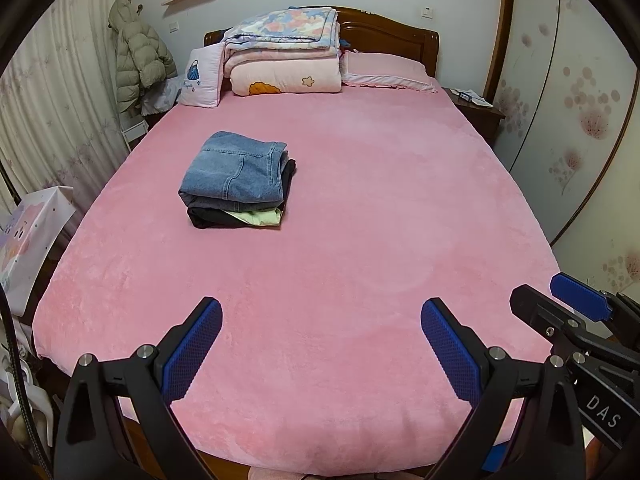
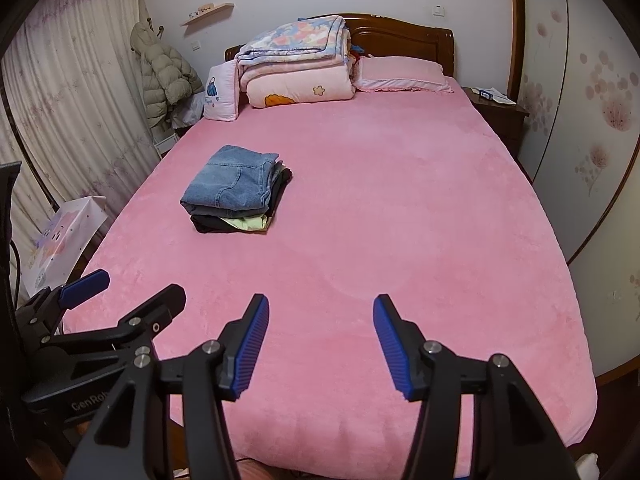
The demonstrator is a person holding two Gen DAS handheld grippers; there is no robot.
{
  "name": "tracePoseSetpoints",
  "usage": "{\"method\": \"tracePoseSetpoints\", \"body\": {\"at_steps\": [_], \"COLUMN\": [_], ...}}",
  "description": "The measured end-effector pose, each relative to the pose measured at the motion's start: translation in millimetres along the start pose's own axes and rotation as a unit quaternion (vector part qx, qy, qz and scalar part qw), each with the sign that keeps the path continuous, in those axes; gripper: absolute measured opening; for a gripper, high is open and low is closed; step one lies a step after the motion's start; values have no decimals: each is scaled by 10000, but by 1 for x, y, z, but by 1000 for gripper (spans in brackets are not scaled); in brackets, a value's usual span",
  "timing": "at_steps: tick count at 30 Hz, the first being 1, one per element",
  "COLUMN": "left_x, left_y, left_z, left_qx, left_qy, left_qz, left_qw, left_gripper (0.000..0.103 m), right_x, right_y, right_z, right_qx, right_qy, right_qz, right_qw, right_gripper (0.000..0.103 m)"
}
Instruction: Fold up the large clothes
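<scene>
Both tools, left [image 1: 321, 344] & right [image 2: 320, 342], open, empty; clothes stack's [image 1: 236, 182] lower layers mostly hidden.

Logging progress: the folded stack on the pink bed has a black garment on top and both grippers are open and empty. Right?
Not quite. Both wrist views show blue jeans topping the folded stack, with the black garment underneath. The left gripper and right gripper are indeed open and empty above the pink bed.

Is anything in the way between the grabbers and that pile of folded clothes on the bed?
No. Only bare pink bedsheet lies between the open left gripper, the open right gripper and the folded clothes pile. Both grippers are empty.
</scene>
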State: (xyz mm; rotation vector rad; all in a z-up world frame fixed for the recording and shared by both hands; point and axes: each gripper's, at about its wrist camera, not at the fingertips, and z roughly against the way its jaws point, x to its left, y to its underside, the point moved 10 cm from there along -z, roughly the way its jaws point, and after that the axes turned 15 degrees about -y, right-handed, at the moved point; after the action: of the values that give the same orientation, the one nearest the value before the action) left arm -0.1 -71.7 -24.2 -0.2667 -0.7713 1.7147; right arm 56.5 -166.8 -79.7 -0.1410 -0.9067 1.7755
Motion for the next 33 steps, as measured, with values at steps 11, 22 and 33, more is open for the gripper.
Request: {"method": "tracePoseSetpoints", "body": {"at_steps": [11,22,33], "left_x": [-4,-3,-4], "left_y": [-1,-2,-1], "left_z": [-1,-3,-7], "left_qx": [21,39,81], "left_qy": [-6,14,52], "left_qz": [-30,-67,-102], "left_qw": [10000,10000,9999], "left_gripper": [99,99,99], "right_x": [-8,-12,-14], "right_y": [-1,-1,-1], "right_z": [0,1,2], "right_qx": [19,35,49], "right_qy": [21,22,12], "right_qz": [-38,-55,-63], "right_qw": [10000,10000,10000], "right_gripper": [55,55,55]}}
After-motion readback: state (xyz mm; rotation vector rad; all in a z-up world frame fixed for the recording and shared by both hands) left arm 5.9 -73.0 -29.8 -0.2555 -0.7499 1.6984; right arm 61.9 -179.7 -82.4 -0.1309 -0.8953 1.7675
